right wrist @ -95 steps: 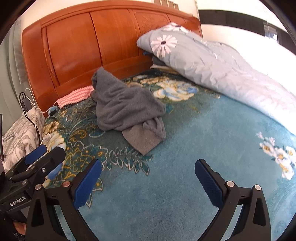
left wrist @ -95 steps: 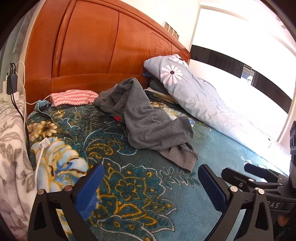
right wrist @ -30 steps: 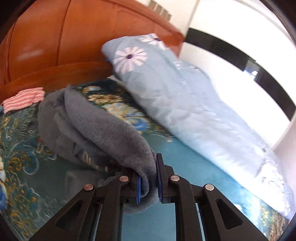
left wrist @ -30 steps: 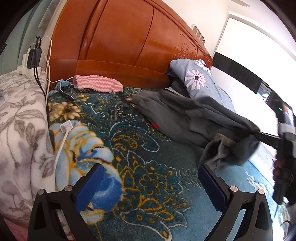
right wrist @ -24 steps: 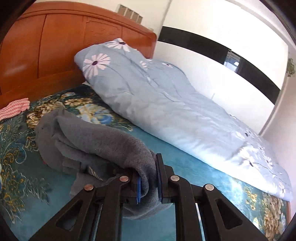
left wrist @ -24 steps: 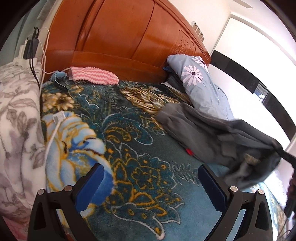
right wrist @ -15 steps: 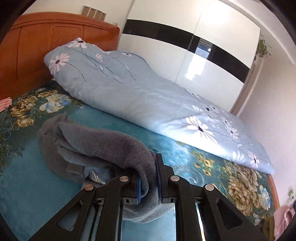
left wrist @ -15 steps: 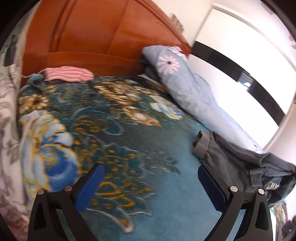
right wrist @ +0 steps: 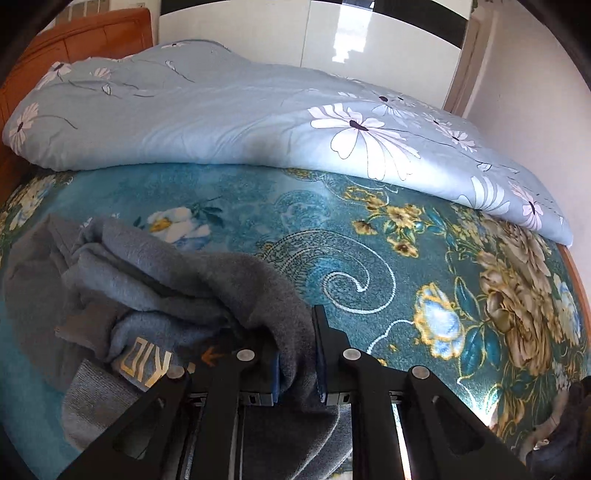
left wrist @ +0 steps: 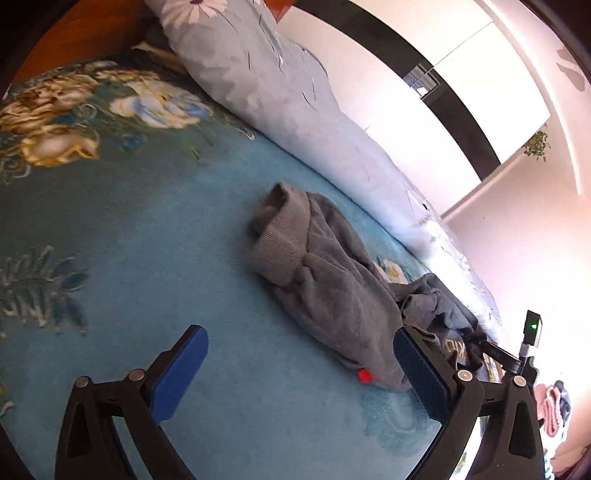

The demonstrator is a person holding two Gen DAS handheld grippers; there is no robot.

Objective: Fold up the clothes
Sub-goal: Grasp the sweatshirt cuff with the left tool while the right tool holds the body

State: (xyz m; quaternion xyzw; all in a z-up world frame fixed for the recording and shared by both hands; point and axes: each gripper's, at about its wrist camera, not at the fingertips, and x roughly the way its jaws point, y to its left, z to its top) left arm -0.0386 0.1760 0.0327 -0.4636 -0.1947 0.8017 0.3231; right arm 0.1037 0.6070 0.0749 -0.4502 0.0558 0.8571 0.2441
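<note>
My right gripper (right wrist: 297,360) tilts downward, pinching a fold of the fuzzy grey sweater (right wrist: 166,295), which sprawls rumpled across the teal floral bed (right wrist: 369,258). My left gripper (left wrist: 299,373) hangs spread and empty near its ribbed hem.

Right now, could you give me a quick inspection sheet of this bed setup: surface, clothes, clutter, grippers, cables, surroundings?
Surface: teal floral blanket covers the bed, mostly bare near the camera.
Job's things: one grey sweater lies crumpled and unfolded on the blanket, with a small red tag and gold print showing.
Clutter: light blue daisy quilt bunched along the far side; pink and dark cloth items off the bed edge.
Grippers: left gripper open, nothing between its pads; right gripper clamped on a fold of the sweater.
Cables: nothing seen.
Surroundings: wooden headboard, white wardrobe with a dark band, a small plant high up.
</note>
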